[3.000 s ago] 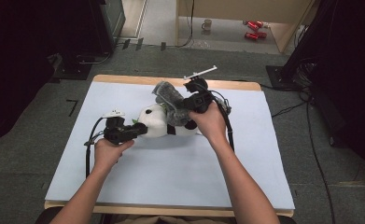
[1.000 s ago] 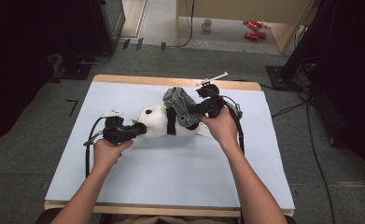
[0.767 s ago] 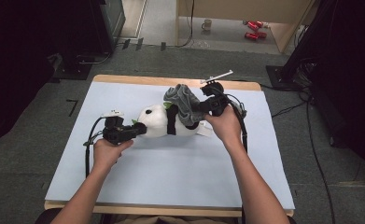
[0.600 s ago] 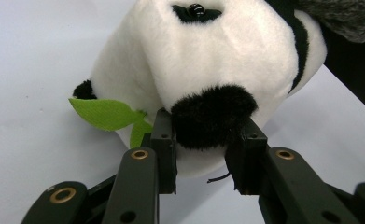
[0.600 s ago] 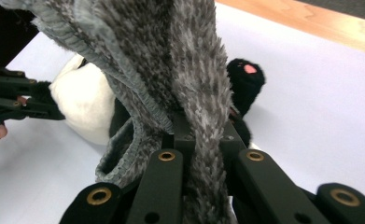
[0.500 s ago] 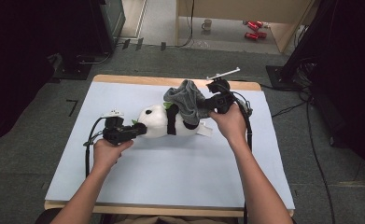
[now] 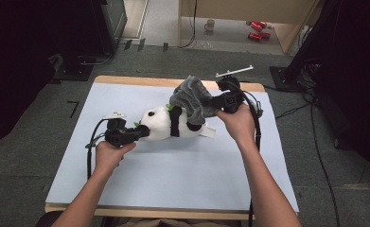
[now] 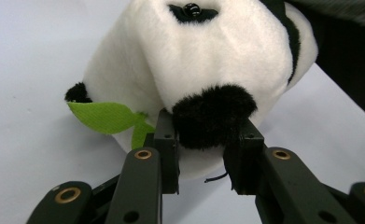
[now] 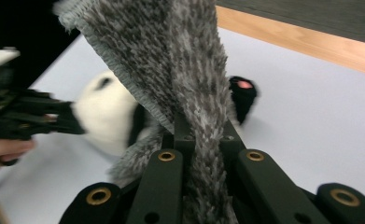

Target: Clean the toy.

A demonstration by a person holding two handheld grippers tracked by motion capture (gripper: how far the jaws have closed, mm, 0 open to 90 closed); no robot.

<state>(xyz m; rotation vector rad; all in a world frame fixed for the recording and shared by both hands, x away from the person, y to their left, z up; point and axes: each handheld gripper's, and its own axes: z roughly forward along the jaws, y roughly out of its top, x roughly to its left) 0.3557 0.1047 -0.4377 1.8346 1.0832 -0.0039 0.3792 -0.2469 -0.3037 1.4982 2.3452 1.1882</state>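
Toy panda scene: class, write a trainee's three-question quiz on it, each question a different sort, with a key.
1. True or false: the left gripper grips the toy panda by a black ear.
2. What does the right gripper pinch?
3. The grey fuzzy cloth is: A) flat on the table, B) lifted over the panda's body, C) on the floor.

Key: 1 true. 2 the grey fuzzy cloth. 3 B.

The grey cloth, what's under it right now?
Under the grey cloth, the panda lies on the table; its white body, black band and one paw show. The right gripper pinches the cloth. The panda's rear stays covered.
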